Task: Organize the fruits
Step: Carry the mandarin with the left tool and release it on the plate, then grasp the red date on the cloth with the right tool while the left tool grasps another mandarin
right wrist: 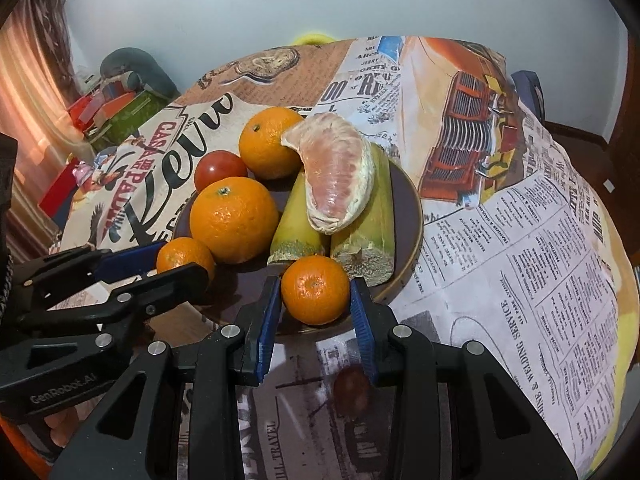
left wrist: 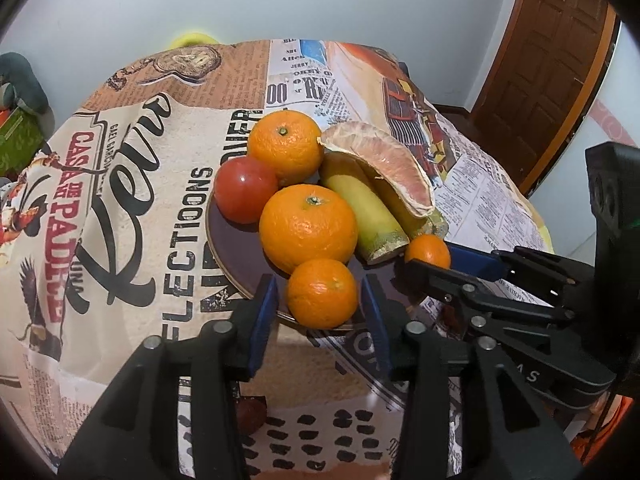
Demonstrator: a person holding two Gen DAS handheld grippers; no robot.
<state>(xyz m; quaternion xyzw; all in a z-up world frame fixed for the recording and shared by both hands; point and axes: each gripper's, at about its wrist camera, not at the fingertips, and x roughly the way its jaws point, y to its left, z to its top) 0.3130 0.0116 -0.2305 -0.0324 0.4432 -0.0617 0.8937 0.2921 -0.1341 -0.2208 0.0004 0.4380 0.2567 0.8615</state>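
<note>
A dark round plate [left wrist: 228,240] sits on the table [left wrist: 140,200], which is covered by a cloth printed with newspaper pages and poster lettering. All the fruit is gathered on the plate. At the back sits a large orange [left wrist: 285,146] with a red tomato [left wrist: 245,190] touching it, and a second large orange [left wrist: 308,228] lies just in front of them. Beside these, two yellow-green cut stalks [left wrist: 366,208] lie side by side with their fibrous cut ends toward the cameras. A peeled pink pomelo segment [left wrist: 384,164] rests across the top of them. At the plate's near rim lie two small fruits. The left gripper [left wrist: 321,284] reaches down over the rim with its jaws standing moderately wide around the loose mandarin [left wrist: 322,294]. A thin gap shows between each blue pad and the peel, so the fruit rests on the plate unheld. The right gripper [right wrist: 315,284] comes in next to it with narrower jaws, and its blue pads press on both sides of the gripped mandarin [right wrist: 315,290]. That mandarin sits low at the plate's front, just before the cut ends of the stalks. The two grippers are close together, nearly touching at their outer fingers.
</note>
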